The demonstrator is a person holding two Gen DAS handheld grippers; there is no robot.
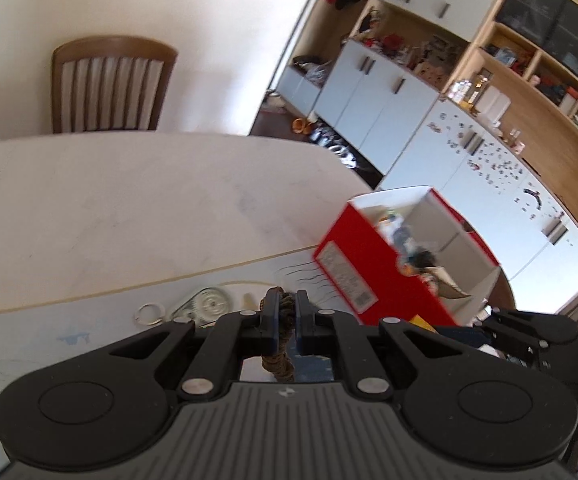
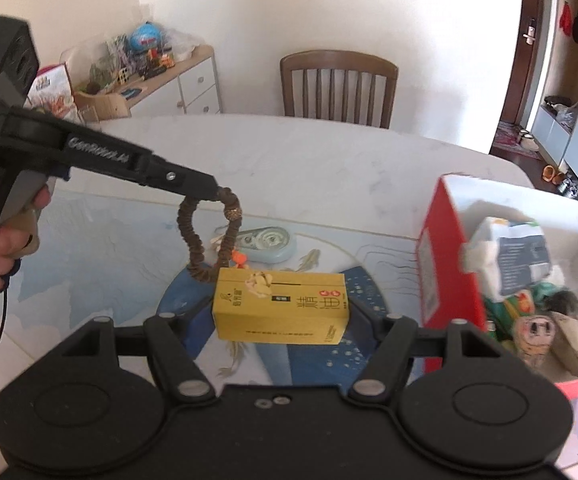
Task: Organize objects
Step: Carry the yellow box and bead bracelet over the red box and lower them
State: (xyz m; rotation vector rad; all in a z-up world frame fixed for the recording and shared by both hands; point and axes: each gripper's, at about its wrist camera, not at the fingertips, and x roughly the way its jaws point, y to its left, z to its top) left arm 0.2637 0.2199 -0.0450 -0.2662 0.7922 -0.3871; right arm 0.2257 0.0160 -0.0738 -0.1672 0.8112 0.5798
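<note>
My left gripper [image 1: 285, 312] is shut on a brown bead bracelet [image 1: 286, 316], which shows between its fingers. In the right wrist view that left gripper [image 2: 213, 190] comes in from the left, held by a hand, with the bead bracelet [image 2: 197, 240] dangling below it above the table. My right gripper [image 2: 281, 314] is shut on a yellow carton [image 2: 281, 308], held by its two ends off the table. A red open box [image 2: 445, 256] stands at the right, with several items inside; it appears as the red box [image 1: 369, 272] in the left wrist view too.
A correction tape dispenser [image 2: 267, 242] lies on the blue-printed mat [image 2: 101, 248], seen also as the tape dispenser [image 1: 209, 304] beside a small ring [image 1: 151, 314]. The white table [image 2: 309, 160] stretches behind. A wooden chair [image 2: 339, 88] stands at its far side, a cluttered sideboard [image 2: 157, 84] at left.
</note>
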